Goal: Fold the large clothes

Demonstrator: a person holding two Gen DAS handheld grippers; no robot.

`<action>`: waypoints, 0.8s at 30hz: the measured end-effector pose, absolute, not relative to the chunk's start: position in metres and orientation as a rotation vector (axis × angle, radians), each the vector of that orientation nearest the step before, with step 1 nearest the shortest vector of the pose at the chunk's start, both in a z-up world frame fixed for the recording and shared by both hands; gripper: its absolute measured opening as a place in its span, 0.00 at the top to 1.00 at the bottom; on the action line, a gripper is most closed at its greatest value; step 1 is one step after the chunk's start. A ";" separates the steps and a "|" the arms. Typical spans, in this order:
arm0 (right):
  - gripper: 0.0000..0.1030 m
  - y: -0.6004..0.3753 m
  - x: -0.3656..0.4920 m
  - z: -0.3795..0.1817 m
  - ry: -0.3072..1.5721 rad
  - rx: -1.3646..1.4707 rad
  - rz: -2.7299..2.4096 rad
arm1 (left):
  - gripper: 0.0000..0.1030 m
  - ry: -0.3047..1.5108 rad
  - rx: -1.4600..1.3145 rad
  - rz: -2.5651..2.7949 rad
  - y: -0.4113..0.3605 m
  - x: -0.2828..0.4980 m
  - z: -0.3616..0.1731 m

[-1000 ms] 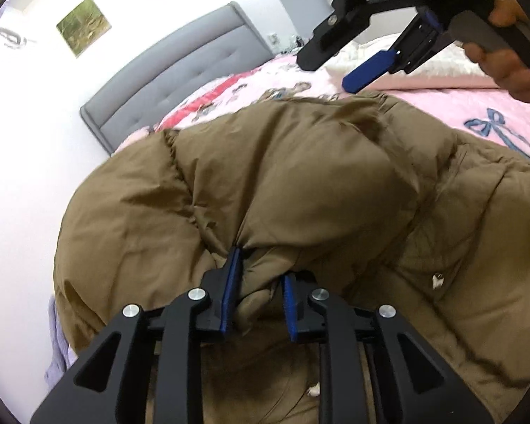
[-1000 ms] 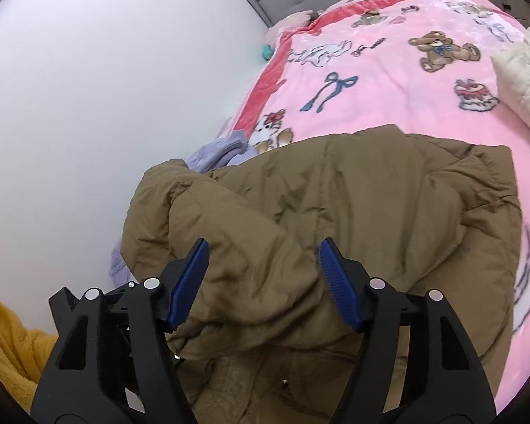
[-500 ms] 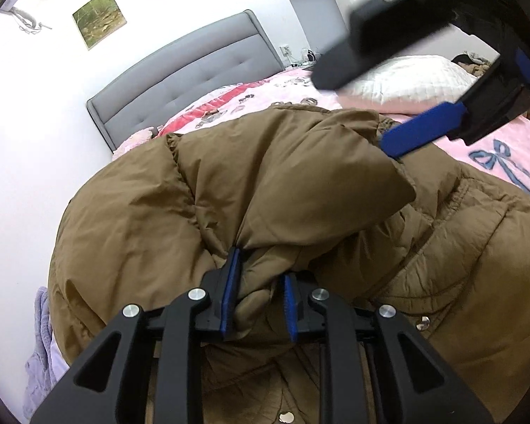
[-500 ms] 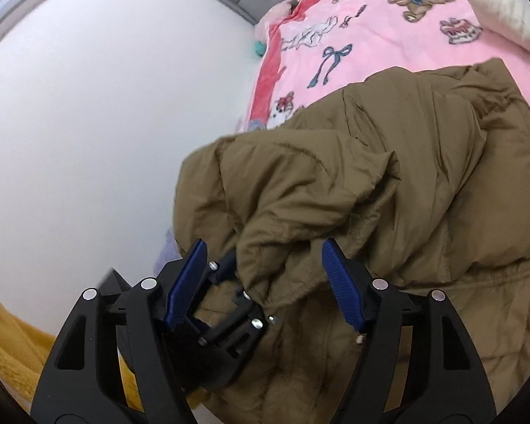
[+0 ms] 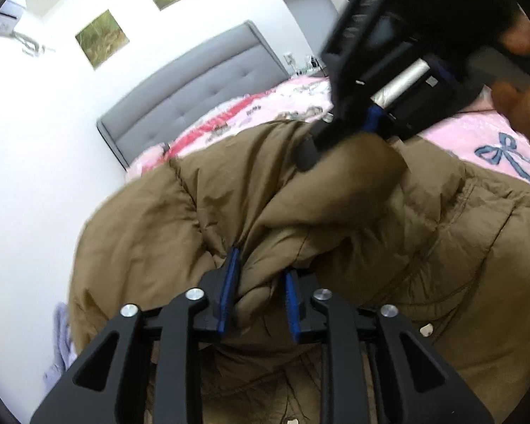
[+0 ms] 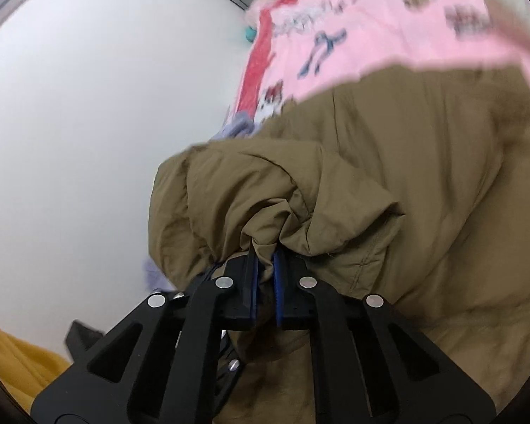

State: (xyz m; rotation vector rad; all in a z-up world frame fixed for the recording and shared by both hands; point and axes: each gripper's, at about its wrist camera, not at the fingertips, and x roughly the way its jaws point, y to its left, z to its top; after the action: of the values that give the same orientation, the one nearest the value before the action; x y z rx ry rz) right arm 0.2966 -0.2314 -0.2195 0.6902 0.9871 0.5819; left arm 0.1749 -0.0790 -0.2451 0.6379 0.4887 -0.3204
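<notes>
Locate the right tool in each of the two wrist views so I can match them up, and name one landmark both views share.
Left wrist view: the right tool comes in from the upper right, its tip pinching the top ridge of the brown coat.
Right wrist view: the right tool fills the bottom centre, its jaws just closed on a bunched fold of the brown coat.
Shared landmark: the pink blanket beyond the coat.
</notes>
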 end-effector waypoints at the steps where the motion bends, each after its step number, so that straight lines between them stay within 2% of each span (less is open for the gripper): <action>1: 0.94 -0.234 0.298 -0.210 0.972 0.667 0.578 | 0.55 0.468 0.642 -0.309 -0.081 0.172 -0.241; 2: 0.94 -0.238 0.299 -0.203 0.957 0.649 0.567 | 0.32 0.451 0.647 -0.295 -0.082 0.170 -0.237; 3: 0.94 -0.244 0.303 -0.193 0.941 0.630 0.554 | 0.23 0.422 0.646 -0.281 -0.082 0.167 -0.232; 4: 0.94 -0.249 0.306 -0.188 0.934 0.616 0.543 | 0.21 0.391 0.636 -0.277 -0.080 0.163 -0.225; 8: 0.94 -0.270 0.322 -0.171 0.924 0.504 0.486 | 0.21 0.445 0.642 -0.219 -0.059 0.176 -0.220; 15: 0.94 -0.265 0.336 -0.174 0.963 0.443 0.484 | 0.21 0.685 0.702 -0.109 0.024 0.231 -0.257; 20: 0.94 -0.252 0.323 -0.154 0.934 0.361 0.465 | 0.21 0.819 0.540 -0.131 0.074 0.265 -0.258; 24: 0.95 -0.257 0.321 -0.193 1.029 0.368 0.387 | 0.21 0.922 0.490 -0.063 0.103 0.288 -0.276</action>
State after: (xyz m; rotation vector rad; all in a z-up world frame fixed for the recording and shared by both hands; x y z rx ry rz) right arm 0.3210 -0.2572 -0.1933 0.3678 1.0291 0.3875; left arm 0.2884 0.1031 -0.2758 0.4902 0.9223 -0.0634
